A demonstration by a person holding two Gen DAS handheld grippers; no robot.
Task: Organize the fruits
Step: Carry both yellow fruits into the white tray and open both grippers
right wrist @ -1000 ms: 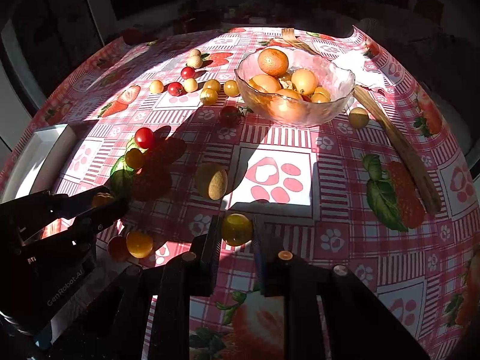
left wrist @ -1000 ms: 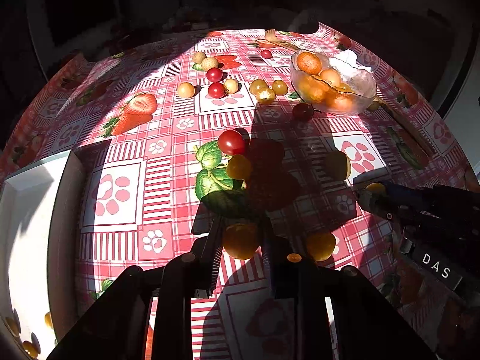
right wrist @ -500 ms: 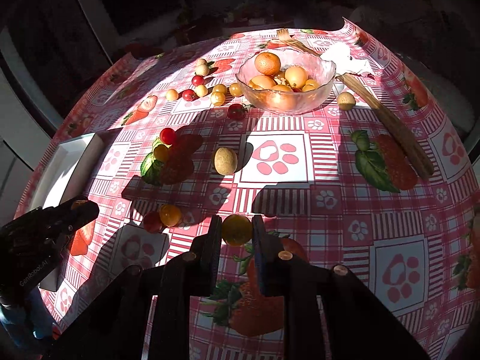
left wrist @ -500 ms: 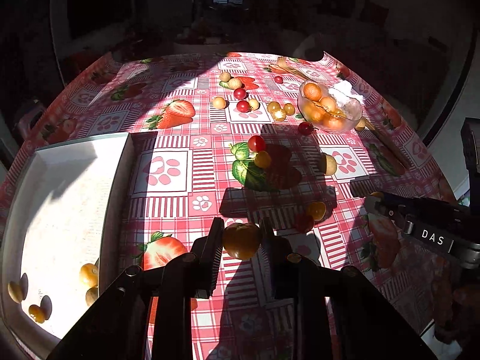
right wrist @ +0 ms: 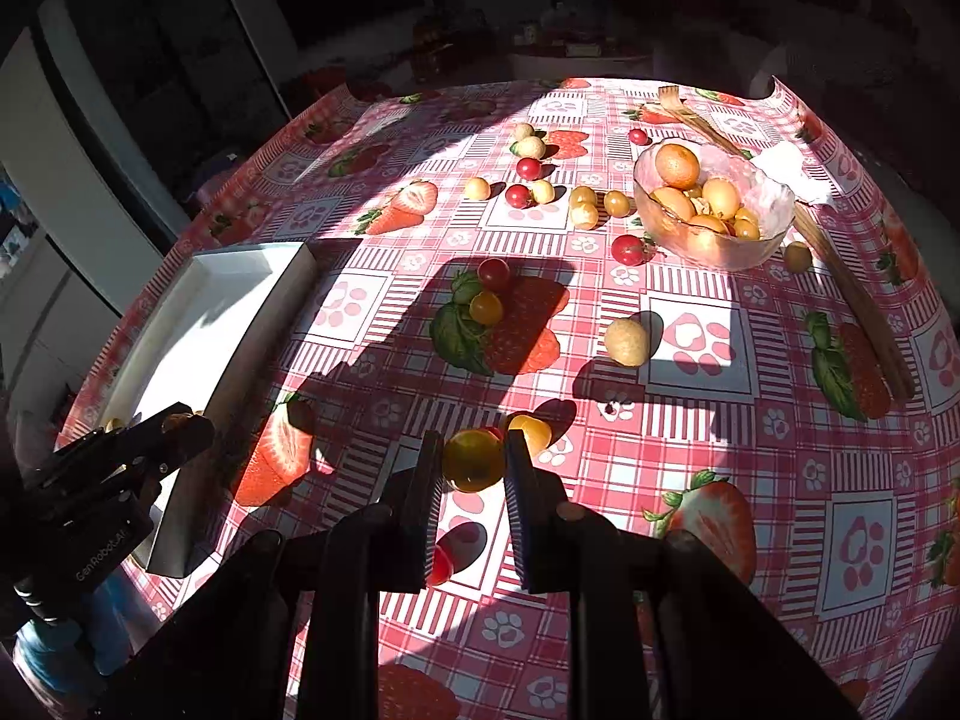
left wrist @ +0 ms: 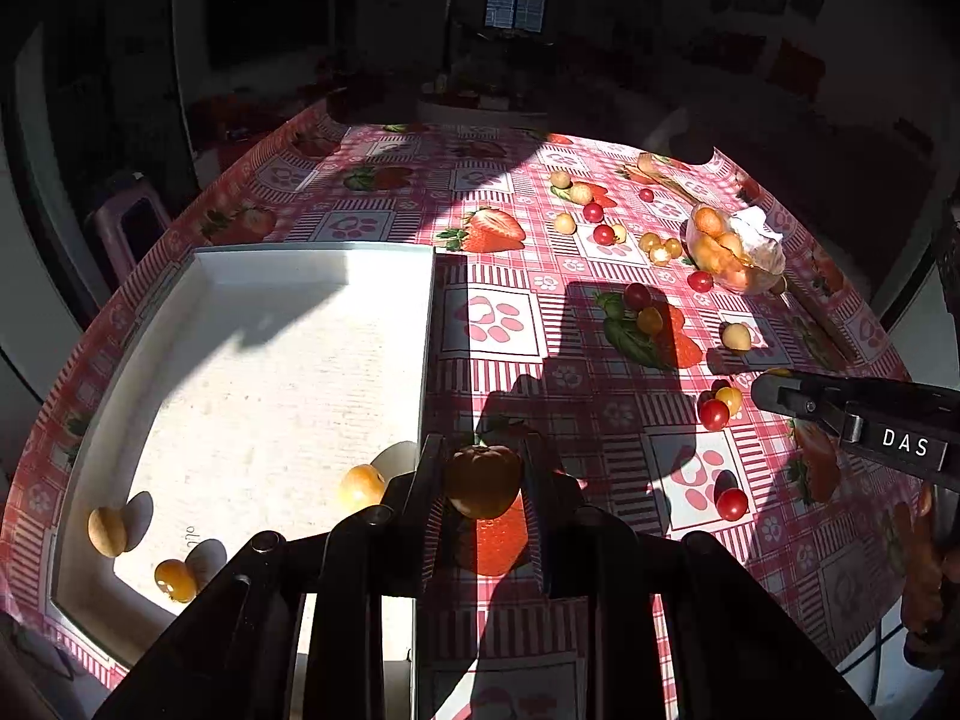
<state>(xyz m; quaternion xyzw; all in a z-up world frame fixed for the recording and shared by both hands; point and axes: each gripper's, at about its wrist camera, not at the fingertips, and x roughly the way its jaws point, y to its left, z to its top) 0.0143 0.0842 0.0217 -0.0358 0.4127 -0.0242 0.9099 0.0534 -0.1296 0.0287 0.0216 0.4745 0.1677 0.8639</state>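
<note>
My left gripper [left wrist: 483,483] is shut on a yellow-orange tomato [left wrist: 483,480], held above the table just right of the white tray [left wrist: 270,360]. The tray holds three yellow fruits [left wrist: 361,486]. My right gripper [right wrist: 471,462] is shut on a yellow tomato [right wrist: 471,459] above the tablecloth. A glass bowl [right wrist: 711,210] with orange fruits stands at the far right. Red and yellow cherry tomatoes [right wrist: 493,275] lie scattered across the table. The left gripper also shows in the right wrist view [right wrist: 180,426], and the right gripper in the left wrist view [left wrist: 774,393].
A pale round fruit [right wrist: 627,341] lies mid-table. Wooden tongs [right wrist: 840,276] and a crumpled white tissue [right wrist: 792,171] lie beside the bowl. A red tomato [left wrist: 732,504] and a red-yellow pair [left wrist: 720,408] lie between the grippers. The table edge falls off all round.
Both grippers have lifted and pulled back from the table with their tomatoes. My left gripper has swung left, toward the white tray's right edge.
</note>
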